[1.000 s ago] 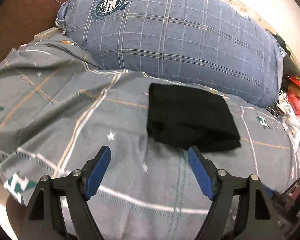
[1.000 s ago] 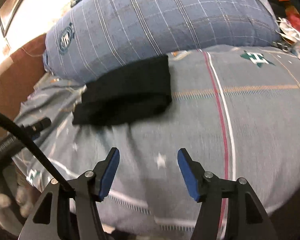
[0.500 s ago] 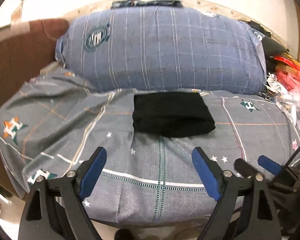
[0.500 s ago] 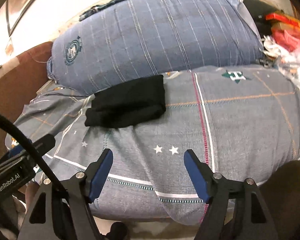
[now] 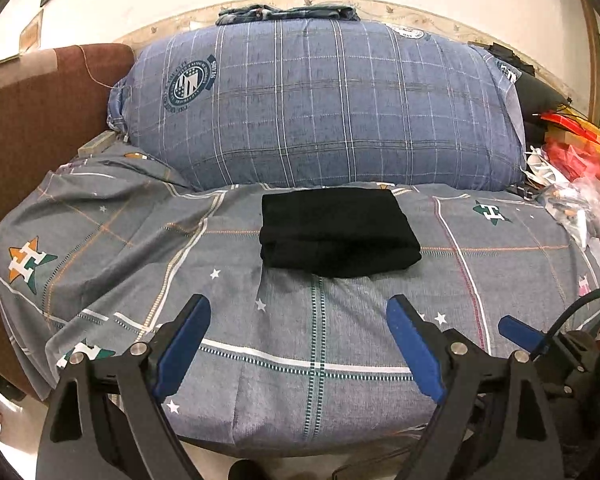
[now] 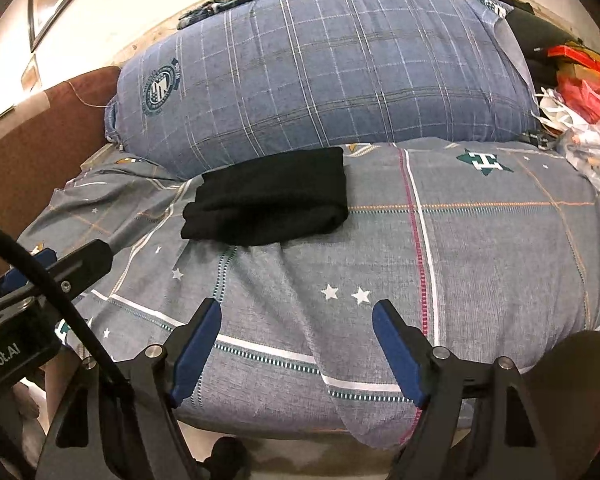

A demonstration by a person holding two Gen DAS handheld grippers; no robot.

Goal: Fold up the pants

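Lying in the middle of the frame in the left wrist view, the black pants [image 5: 336, 234] are folded into a compact rectangle on the grey bedsheet [image 5: 320, 340] of the bed. In the right wrist view the pants [image 6: 268, 204] sit left of centre, with the thick folded edge toward the camera. Their far edge is just in front of the big blue checked pillow [image 5: 324, 104], which fills the upper part of both frames; I cannot tell if they touch it.

The left gripper [image 5: 298, 342] is at the bottom of its frame, its 2 blue pads wide apart with only bedsheet showing between them. The right gripper [image 6: 296, 346] is at the bottom of its own frame; its jaws are opening and nothing is between them. Both grippers are well apart from the pants and touch no cloth.

A brown headboard [image 5: 40, 112] stands at the left edge. Some red and white clutter [image 5: 572, 168] lies at the right edge, beside the pillow. The right gripper also shows in the lower right of the left wrist view.
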